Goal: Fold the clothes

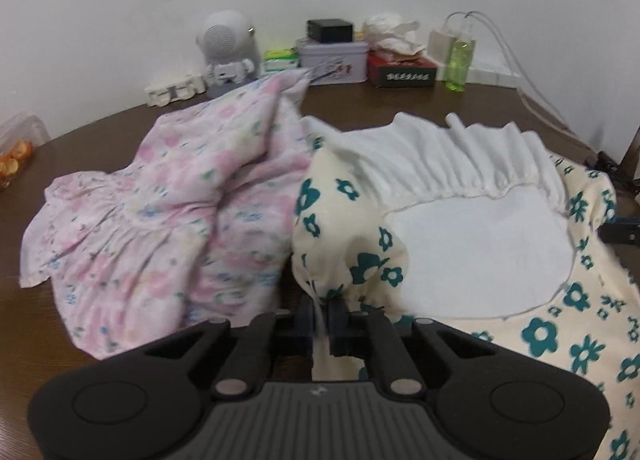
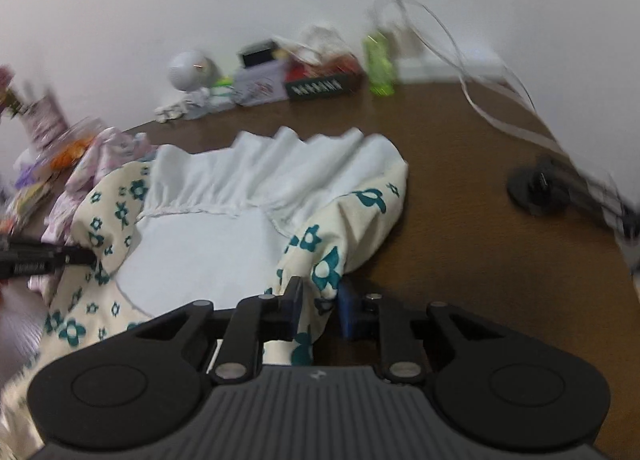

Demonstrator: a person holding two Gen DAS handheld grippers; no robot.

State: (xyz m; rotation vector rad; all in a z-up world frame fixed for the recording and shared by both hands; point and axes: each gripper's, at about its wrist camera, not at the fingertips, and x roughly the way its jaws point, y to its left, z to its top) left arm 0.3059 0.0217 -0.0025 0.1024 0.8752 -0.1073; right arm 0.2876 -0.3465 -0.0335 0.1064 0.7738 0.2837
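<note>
Left wrist view: the left tongs (image 1: 320, 310) are pinched nearly shut on a gathered cuff of the cream dress with teal flowers (image 1: 352, 244), thin cloth caught between the pads. In the right wrist view the right tongs (image 2: 318, 302) stand narrow around the opposite cuff of the same dress (image 2: 332, 244); the fabric runs between the jaws, though whether both pads press it I cannot tell. The dress lies directly ahead of both tongs on the brown surface (image 2: 460, 220), its white ruffled collar (image 2: 276, 168) farthest from them.

To do this step well, I judge both cuffs should be held firmly and level, pulled apart just enough to flatten the bodice, then carried over together so the edges meet without dragging the neighbouring garment.

Count: two tongs; two garments, the cream dress and a pink floral dress (image 1: 160, 200) to the left of the left tongs; one green bottle (image 1: 460, 58); one white astronaut-shaped speaker (image 1: 228, 48).
</note>
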